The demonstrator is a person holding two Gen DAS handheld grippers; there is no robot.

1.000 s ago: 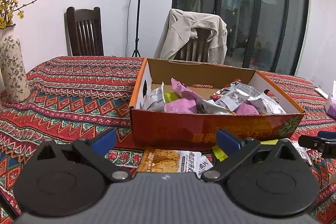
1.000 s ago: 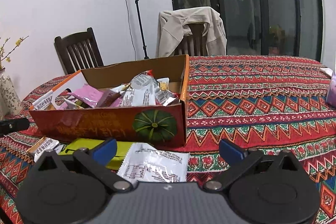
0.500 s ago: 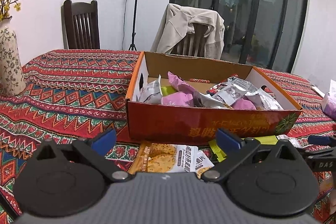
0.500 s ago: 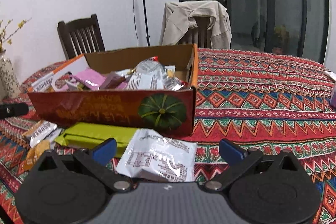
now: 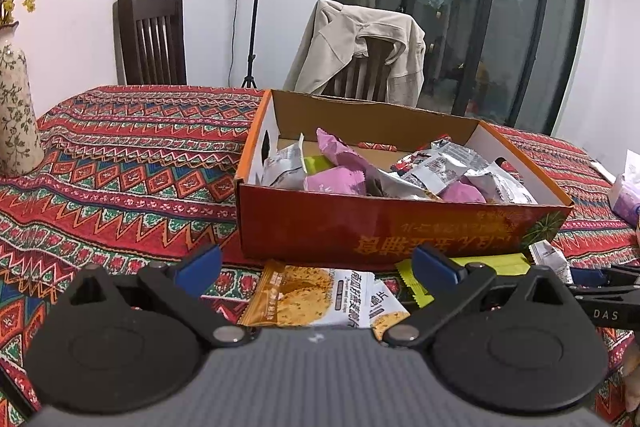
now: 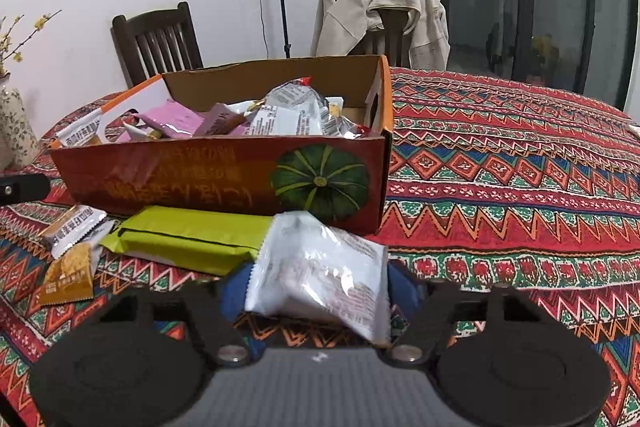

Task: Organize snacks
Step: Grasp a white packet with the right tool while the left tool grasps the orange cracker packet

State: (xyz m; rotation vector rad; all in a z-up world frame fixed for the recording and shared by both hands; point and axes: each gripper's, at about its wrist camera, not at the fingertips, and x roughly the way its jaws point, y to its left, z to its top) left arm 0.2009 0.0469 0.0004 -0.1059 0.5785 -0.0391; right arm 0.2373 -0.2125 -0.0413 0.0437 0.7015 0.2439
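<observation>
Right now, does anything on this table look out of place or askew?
Yes. Three packets lie on the patterned tablecloth outside the orange pumpkin-print cardboard box: a lime-green wrapped bar, an orange-and-white cracker packet and a white foil packet, which the right gripper has just closed on.

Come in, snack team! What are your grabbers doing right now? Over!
Right hand-held gripper just closed on white packet. Left hand-held gripper open over orange packet. Box ahead, nothing blocking.
</observation>
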